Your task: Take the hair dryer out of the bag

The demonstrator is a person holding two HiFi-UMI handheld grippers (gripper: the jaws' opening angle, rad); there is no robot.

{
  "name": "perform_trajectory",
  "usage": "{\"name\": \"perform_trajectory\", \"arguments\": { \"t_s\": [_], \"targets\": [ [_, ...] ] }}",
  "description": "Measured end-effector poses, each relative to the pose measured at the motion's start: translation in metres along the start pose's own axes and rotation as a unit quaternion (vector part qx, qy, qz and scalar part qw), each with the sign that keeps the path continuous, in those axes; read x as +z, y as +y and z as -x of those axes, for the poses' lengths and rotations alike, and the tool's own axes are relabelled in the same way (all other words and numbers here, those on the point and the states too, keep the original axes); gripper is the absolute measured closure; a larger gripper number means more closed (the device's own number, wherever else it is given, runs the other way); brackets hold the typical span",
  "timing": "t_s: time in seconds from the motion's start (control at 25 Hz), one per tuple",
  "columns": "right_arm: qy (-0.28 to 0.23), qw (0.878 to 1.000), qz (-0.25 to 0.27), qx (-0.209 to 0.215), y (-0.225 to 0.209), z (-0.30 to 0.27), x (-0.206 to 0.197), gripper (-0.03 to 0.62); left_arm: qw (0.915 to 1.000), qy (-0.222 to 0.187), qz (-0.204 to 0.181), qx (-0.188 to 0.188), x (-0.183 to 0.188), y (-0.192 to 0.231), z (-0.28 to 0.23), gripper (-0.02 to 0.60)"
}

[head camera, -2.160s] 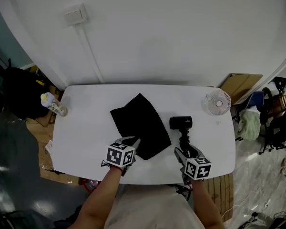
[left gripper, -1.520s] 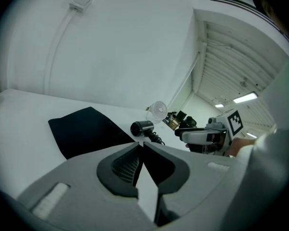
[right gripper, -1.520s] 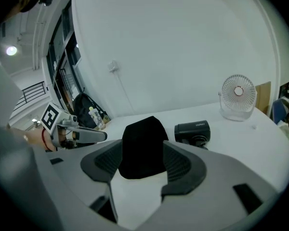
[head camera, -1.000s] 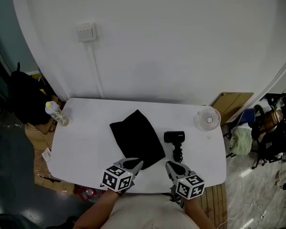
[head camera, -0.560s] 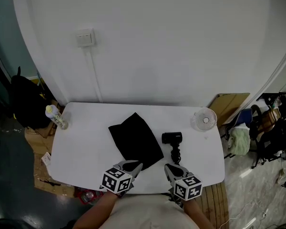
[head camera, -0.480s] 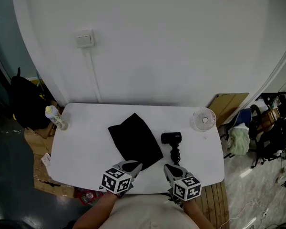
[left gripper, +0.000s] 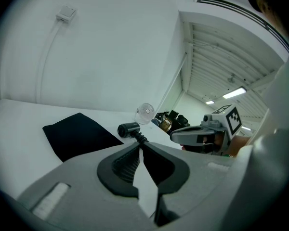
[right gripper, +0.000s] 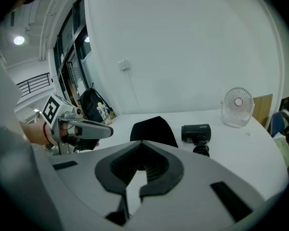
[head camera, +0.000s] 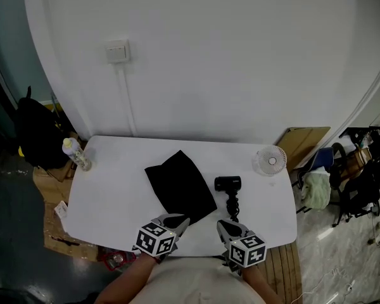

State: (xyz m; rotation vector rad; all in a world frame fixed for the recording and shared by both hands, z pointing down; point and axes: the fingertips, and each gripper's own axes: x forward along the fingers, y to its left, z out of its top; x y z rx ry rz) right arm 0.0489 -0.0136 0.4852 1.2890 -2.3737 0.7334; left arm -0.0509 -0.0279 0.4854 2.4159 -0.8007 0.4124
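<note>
The black bag (head camera: pixel 180 187) lies flat on the white table (head camera: pixel 114 189). The black hair dryer (head camera: pixel 228 183) lies outside it, just to its right, with its coiled cord (head camera: pixel 233 204) trailing toward me. My left gripper (head camera: pixel 182 220) is shut and empty at the near table edge, just short of the bag's near corner. My right gripper (head camera: pixel 222 223) is shut and empty too, just short of the cord. The left gripper view shows the bag (left gripper: pixel 77 134), the dryer (left gripper: pixel 129 129) and the right gripper (left gripper: pixel 202 136). In the right gripper view I see the bag (right gripper: pixel 153 130) and the dryer (right gripper: pixel 196 133).
A small white fan (head camera: pixel 270 161) stands at the table's far right corner and a bottle (head camera: pixel 76 154) at its far left corner. A dark backpack (head camera: pixel 35 135) sits on the floor to the left. The wall runs close behind the table.
Since the earliest frame both grippers have drawn back to the near edge, the right one away from the dryer's handle. Bag and dryer lie as before.
</note>
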Motion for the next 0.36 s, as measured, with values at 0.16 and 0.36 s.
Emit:
{"name": "perform_trajectory", "arguments": {
  "t_s": [0.16,0.36],
  "targets": [
    [0.002,1.0,-0.001,0.002,0.0,-0.001,-0.0002,0.579,1.0,0.002,0.002,-0.001,-0.0015,-0.0006,-0.001,0.561],
    [0.001,1.0,-0.007,0.003,-0.0004,-0.0015,-0.0001,0.579,1.0,0.001,0.006,0.001,-0.0031,-0.0006,-0.0019,0.561]
  ]
}}
